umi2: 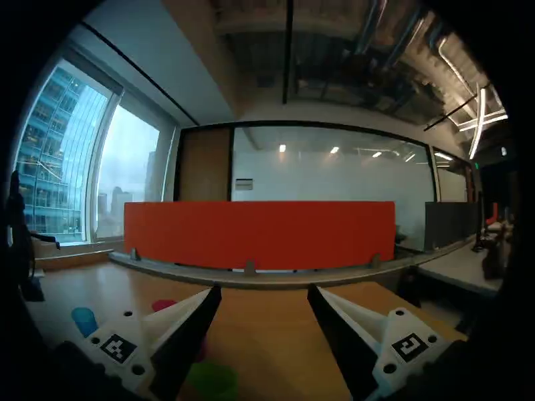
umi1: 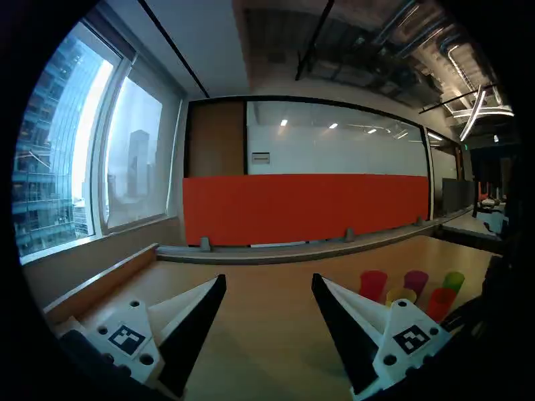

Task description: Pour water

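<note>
1. Now the left gripper [umi1: 267,277] hovers over the wooden worktop [umi1: 267,347], jaws wide and empty
2. Coloured cups [umi1: 416,281] cluster on the worktop ahead, off to its right
3. Likewise the right gripper [umi2: 263,288] has jaws wide with nothing between them; a blue cup [umi2: 83,321] and a green cup [umi2: 212,381] stand by its left-hand finger

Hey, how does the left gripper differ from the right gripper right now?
The left gripper has a cluster of colored cups on the right of its view, while the right gripper has a blue cup and a green cup on its left. The window looks larger from the left gripper than from the right gripper. Both are open, holding nothing, over the wooden table.
</note>
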### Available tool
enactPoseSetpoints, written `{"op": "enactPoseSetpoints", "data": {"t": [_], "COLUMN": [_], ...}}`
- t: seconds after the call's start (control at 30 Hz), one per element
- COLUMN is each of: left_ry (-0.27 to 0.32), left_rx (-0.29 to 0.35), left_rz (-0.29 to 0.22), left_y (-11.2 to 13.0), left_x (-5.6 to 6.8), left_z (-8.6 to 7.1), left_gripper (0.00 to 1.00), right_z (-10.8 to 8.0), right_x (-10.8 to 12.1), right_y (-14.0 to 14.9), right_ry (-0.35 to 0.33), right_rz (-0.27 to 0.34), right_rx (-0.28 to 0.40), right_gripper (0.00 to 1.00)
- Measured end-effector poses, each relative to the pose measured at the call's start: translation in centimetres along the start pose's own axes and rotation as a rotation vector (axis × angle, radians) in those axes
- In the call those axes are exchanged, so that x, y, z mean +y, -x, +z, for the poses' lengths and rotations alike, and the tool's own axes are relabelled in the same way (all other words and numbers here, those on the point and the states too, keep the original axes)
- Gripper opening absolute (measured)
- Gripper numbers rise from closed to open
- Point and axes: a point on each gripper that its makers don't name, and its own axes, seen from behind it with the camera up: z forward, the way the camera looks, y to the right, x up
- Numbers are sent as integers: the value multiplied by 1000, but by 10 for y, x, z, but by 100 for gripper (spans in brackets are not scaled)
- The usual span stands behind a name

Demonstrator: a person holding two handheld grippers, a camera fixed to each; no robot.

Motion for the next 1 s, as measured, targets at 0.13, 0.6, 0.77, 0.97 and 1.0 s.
{"op": "enactPoseSetpoints", "data": {"t": [0.13, 0.6, 0.77, 0.97, 1.0], "left_ry": [-14, -68, -75, -77, -77], "left_rx": [16, 44, 47, 51, 52], "left_rz": [13, 81, 53, 31, 29], "left_y": [-4, -9, -6, 0, 2], "left_x": [0, -1, 1, 2, 1], "left_z": [-2, -1, 0, 0, 0], "left_gripper": [95, 95, 95, 95, 95], "right_z": [-1, -5, -6, -7, -8], "right_x": [2, 6, 4, 2, 2], "right_y": [-1, -2, -2, -7, -8], "right_ry": [27, 56, 59, 66, 68], "right_rz": [5, 12, -2, 0, 3], "right_rx": [15, 13, 5, 3, 5], "right_gripper": [100, 100, 100, 100, 100]}}
